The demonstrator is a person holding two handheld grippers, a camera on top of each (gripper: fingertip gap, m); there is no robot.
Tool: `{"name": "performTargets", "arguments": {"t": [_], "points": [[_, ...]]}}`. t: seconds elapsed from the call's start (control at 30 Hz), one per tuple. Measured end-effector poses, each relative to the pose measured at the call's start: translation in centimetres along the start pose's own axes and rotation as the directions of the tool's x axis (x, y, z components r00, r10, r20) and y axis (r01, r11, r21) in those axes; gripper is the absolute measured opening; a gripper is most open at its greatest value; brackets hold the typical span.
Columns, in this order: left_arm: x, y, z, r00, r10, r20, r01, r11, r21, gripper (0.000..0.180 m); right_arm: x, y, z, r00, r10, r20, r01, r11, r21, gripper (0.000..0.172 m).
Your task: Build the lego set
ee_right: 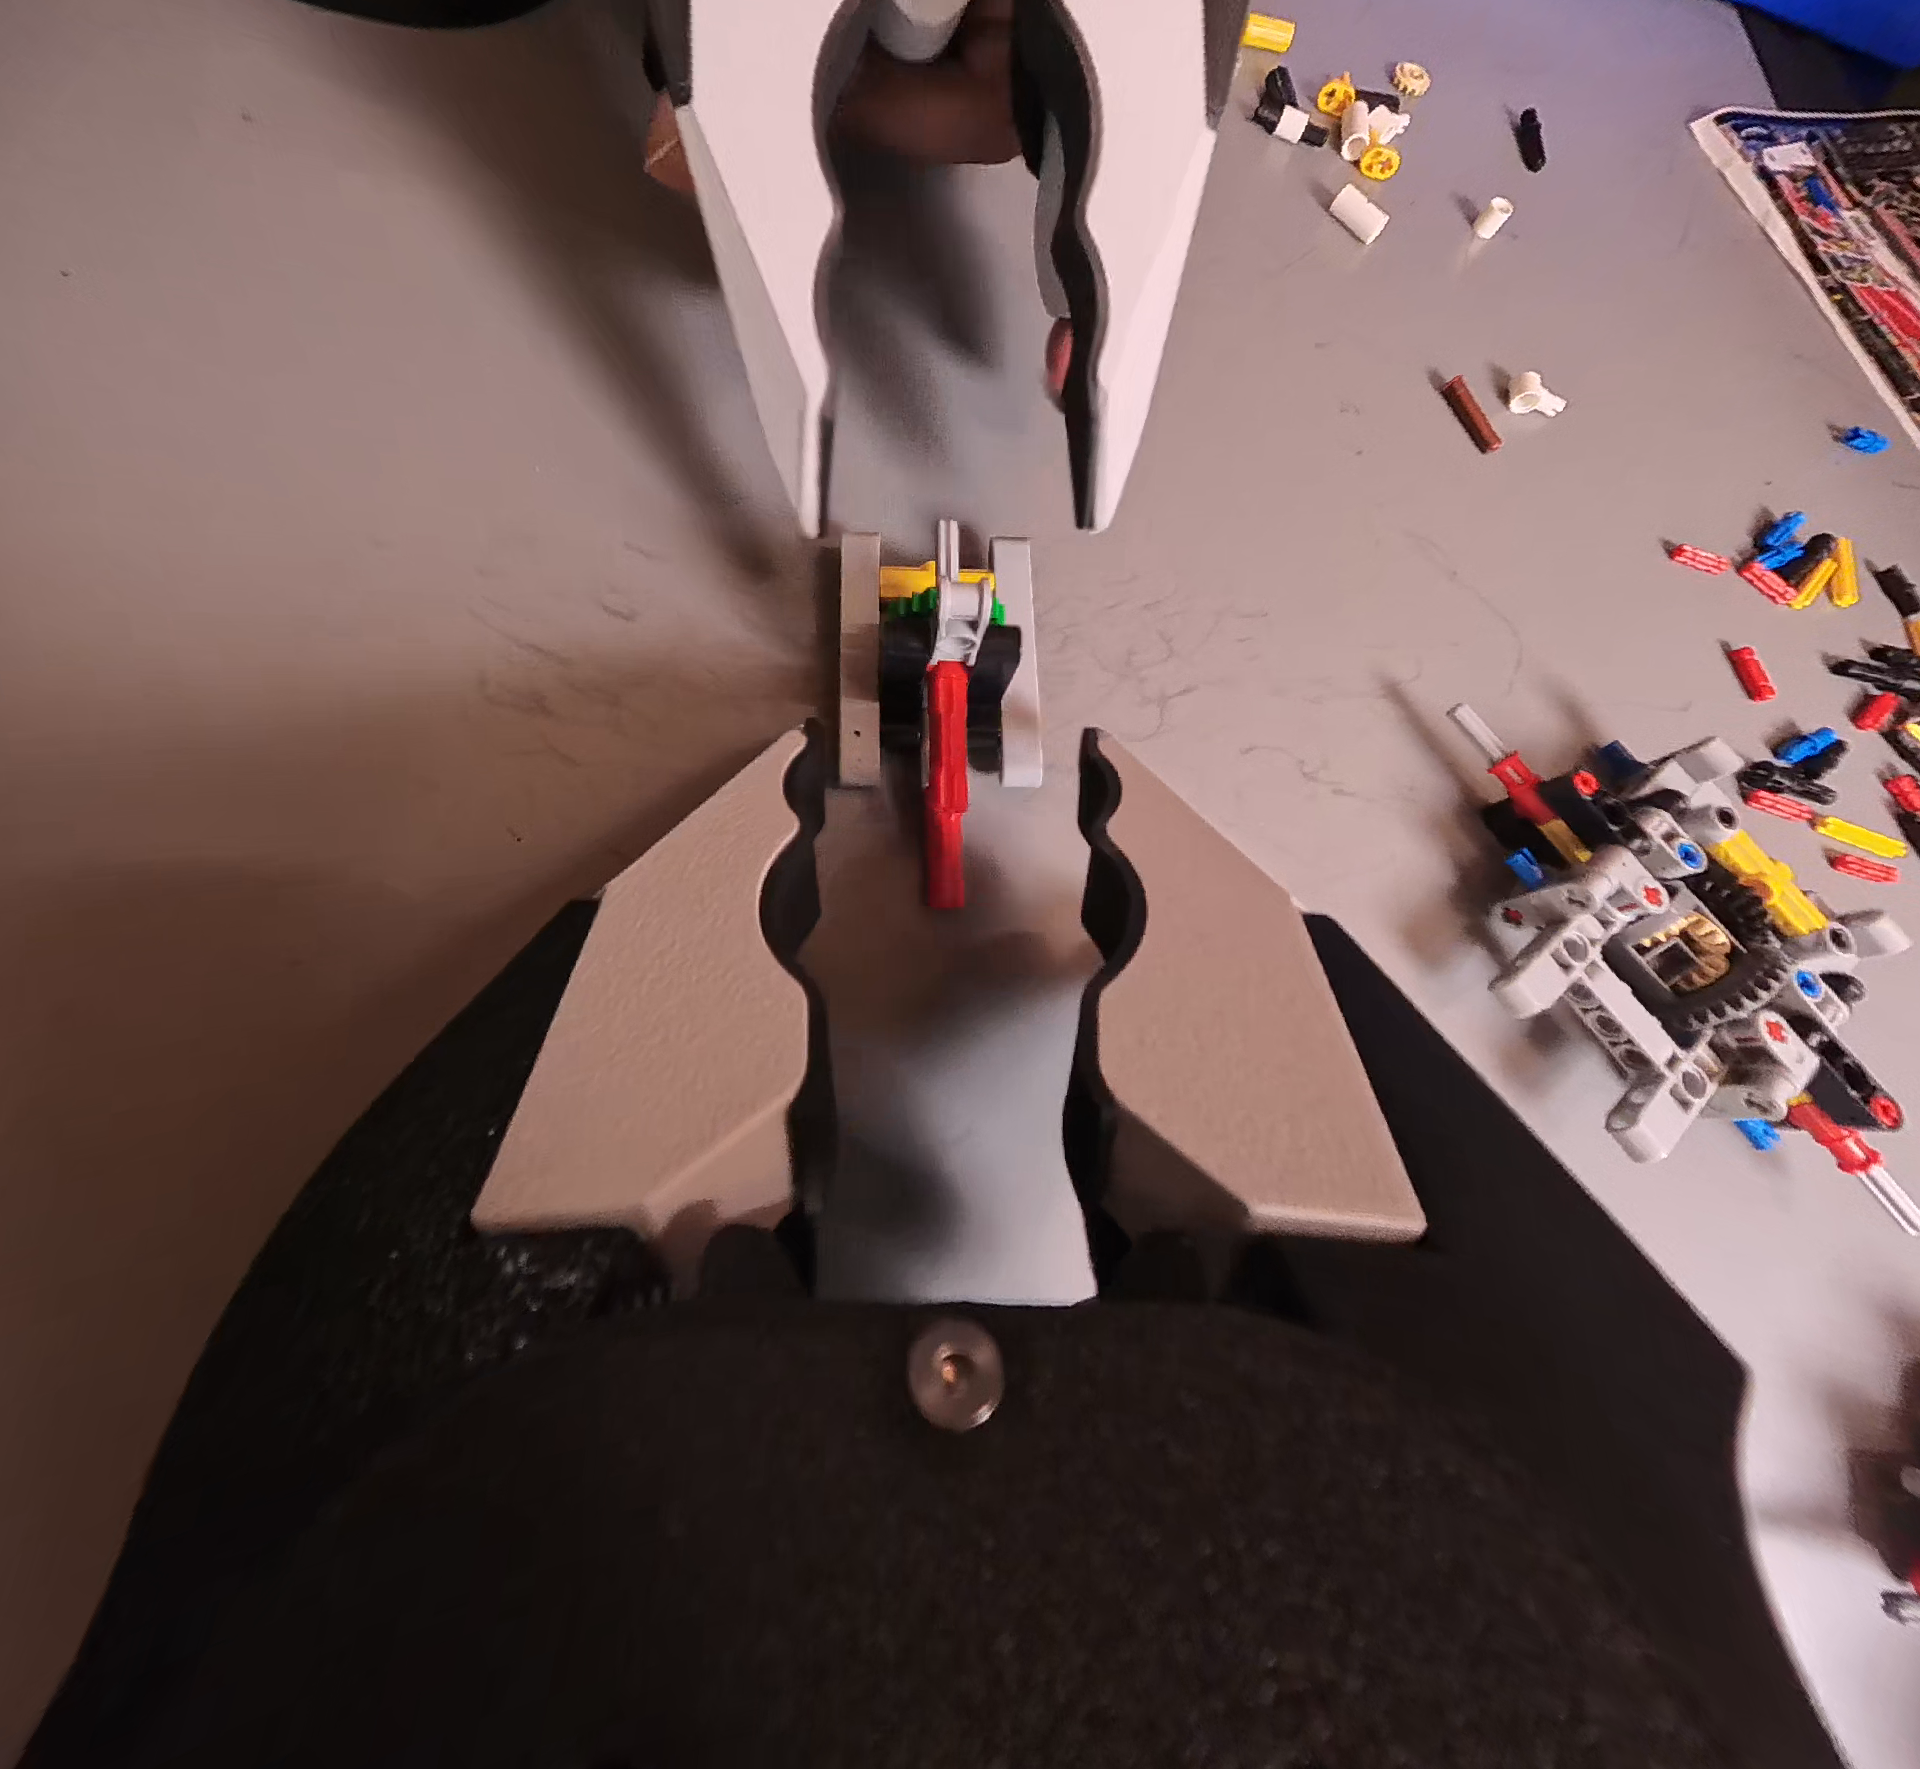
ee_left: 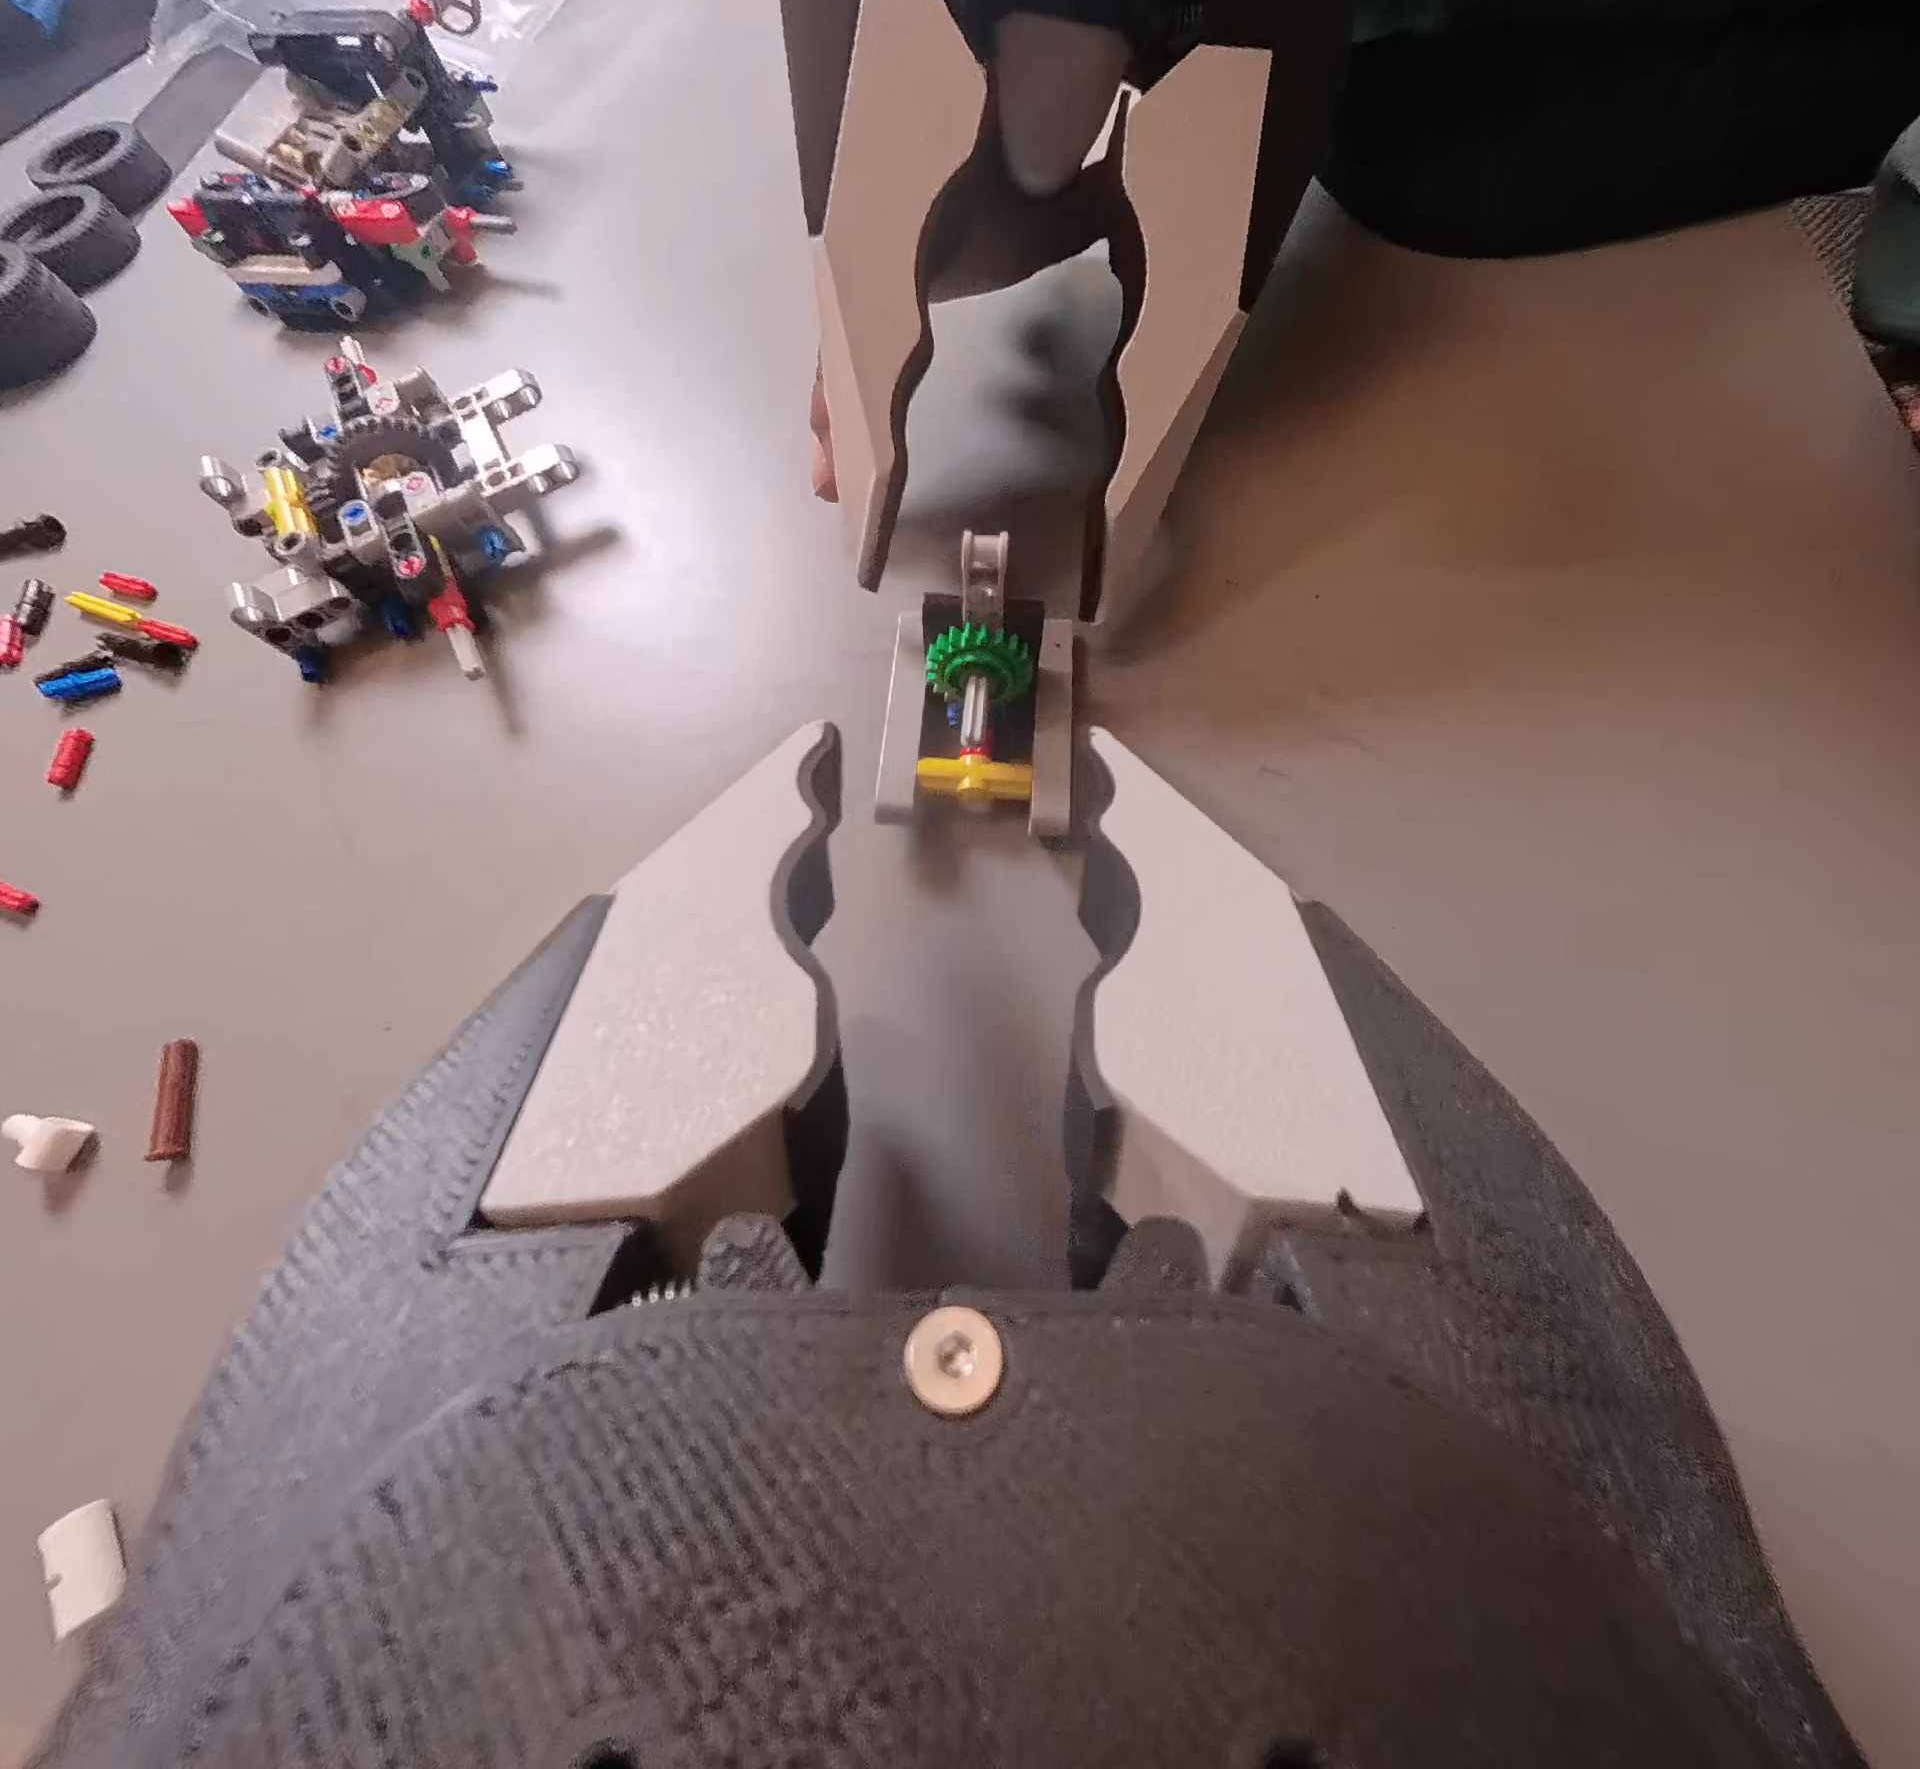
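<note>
While the left gripper [ee_left: 961,753] is seen released in the left wrist view, the small brick assembly [ee_left: 977,711] lies on the grey table [ee_left: 1455,784] just ahead of its fingertips, long axis in line with the fingers, untouched. In the right wrist view, the right gripper [ee_right: 945,753] is likewise spread; the assembly's red axle [ee_right: 945,784] points in between its pads, ungripped. Both grippers are about equally near, facing each other across it.

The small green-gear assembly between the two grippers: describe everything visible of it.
The small assembly lies on the grey table, built of plastic building pieces: two light grey side beams, a black core, a green gear on a pale axle, a yellow cross piece at one end, and a grey connector with a red axle at the other. Both grippers are open, one facing each end; neither holds it.
</note>
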State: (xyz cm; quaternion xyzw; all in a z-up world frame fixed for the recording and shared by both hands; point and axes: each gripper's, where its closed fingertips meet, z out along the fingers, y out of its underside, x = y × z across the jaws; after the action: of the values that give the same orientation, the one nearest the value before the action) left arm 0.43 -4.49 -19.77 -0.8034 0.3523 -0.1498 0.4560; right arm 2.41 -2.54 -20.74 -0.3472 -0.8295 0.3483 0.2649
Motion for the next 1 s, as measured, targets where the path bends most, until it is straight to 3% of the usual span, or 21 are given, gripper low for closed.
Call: {"name": "performTargets", "arguments": {"t": [0.13,0.17,0.23,0.27,0.53,0.57,0.63,0.87,1.0], "points": [[0.4,1.7,1.1,0.999,-0.006,-0.035,0.002,0.994,-0.111,0.065,-0.3,0.1,1.1,1.0,-0.001,0.025,0.003,0.999,-0.054,0.057],[0.6,1.6,1.3,0.999,-0.001,-0.043,-0.004,0.993,-0.119,0.063,-0.3,0.1,1.3,1.0,0.006,0.03,-0.004,0.998,-0.056,0.055],[0.5,1.5,1.4,0.999,0.028,-0.035,-0.032,0.991,-0.134,0.042,-0.4,0.1,1.4,0.999,0.013,0.043,-0.01,0.998,-0.064,0.043],[0.5,1.2,1.3,0.999,0.037,-0.032,-0.041,0.991,-0.125,0.041,-0.3,0.1,1.4,0.999,0.007,0.035,-0.005,0.998,-0.059,0.04],[1.0,-4.2,-1.3,0.998,-0.029,-0.054,0.037,0.988,0.151,0.039,-0.1,-2.8,-0.3,0.986,0.129,0.101,-0.146,0.972,0.183,0.039],[1.2,-4.6,-1.5,0.998,-0.019,-0.059,0.029,0.983,0.179,0.015,0.2,-3.0,-0.4,0.984,0.146,0.106,-0.165,0.966,0.2,0.039],[1.3,-4.9,-1.7,0.999,-0.005,-0.036,0.012,0.981,0.195,0.008,0.2,-3.2,-0.7,0.978,0.161,0.132,-0.188,0.958,0.218,0.039],[0.1,-4.9,-2.5,0.999,-0.001,0.038,-0.007,0.977,0.211,0.035,0.0,-3.5,-0.7,0.975,0.163,0.151,-0.197,0.949,0.247,0.04],[0.2,-5.0,-2.7,1.0,-0.026,0.01,0.023,0.974,0.227,0.055,-0.2,-4.3,-1.1,0.975,0.149,0.163,-0.193,0.936,0.295,0.04]]}}
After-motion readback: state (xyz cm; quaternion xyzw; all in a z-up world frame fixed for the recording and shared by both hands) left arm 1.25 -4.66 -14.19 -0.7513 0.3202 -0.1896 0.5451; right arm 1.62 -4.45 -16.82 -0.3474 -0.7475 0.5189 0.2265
